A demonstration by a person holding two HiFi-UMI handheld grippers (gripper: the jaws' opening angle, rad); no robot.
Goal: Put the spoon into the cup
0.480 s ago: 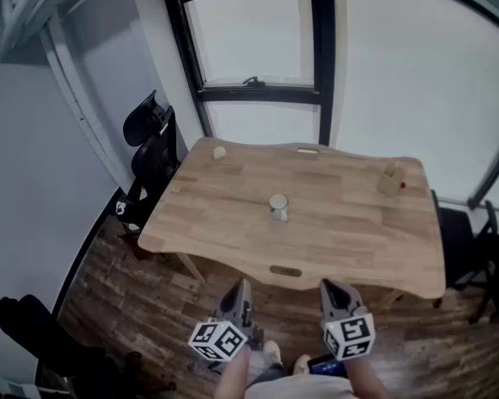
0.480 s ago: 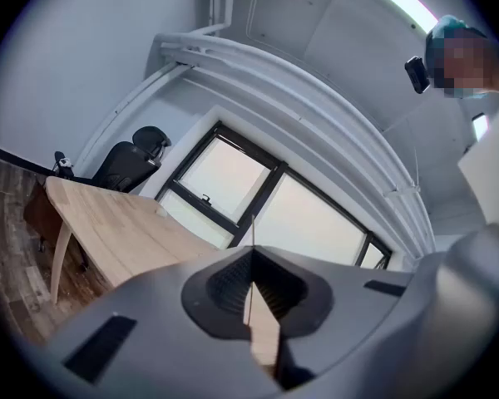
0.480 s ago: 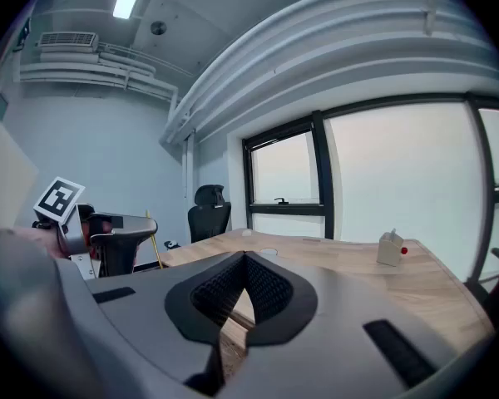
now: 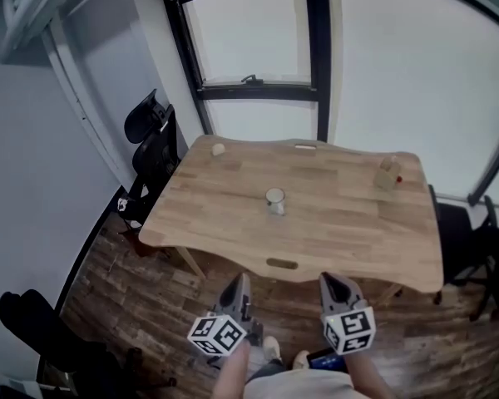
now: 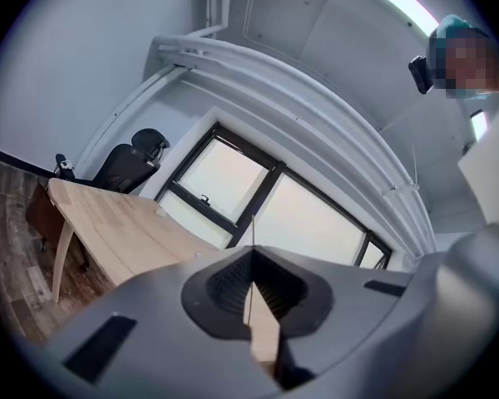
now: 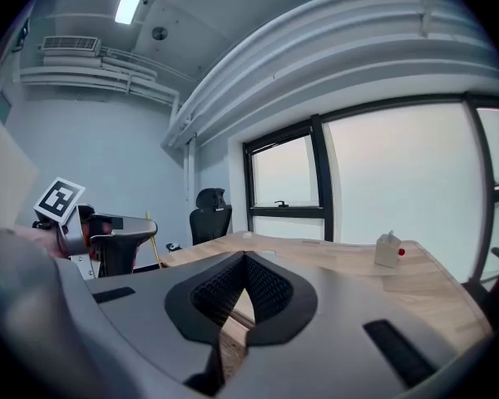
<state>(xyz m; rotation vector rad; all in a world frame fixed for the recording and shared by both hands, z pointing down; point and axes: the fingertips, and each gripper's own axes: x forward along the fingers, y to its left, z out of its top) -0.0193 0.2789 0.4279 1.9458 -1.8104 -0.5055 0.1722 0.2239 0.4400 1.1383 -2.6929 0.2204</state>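
Observation:
A pale cup (image 4: pixel 274 199) stands upright near the middle of the wooden table (image 4: pixel 341 231). A small pale elongated thing (image 4: pixel 304 147), possibly the spoon, lies at the table's far edge. Both grippers hang in front of the table's near edge, above the floor and well short of the cup. My left gripper (image 4: pixel 239 283) is shut with nothing in it, its jaws meeting at the tip (image 5: pixel 251 253). My right gripper (image 4: pixel 328 283) is likewise shut and empty (image 6: pixel 244 257). The cup is hidden in both gripper views.
A small tan box (image 4: pixel 388 175) with a red bit beside it stands at the table's far right, also in the right gripper view (image 6: pixel 388 249). A small round thing (image 4: pixel 219 150) lies far left. A black office chair (image 4: pixel 150 144) stands left of the table, under the window (image 4: pixel 254 40).
The table and cup sit slightly higher and further left in the head view. Both grippers keep their places and stay shut.

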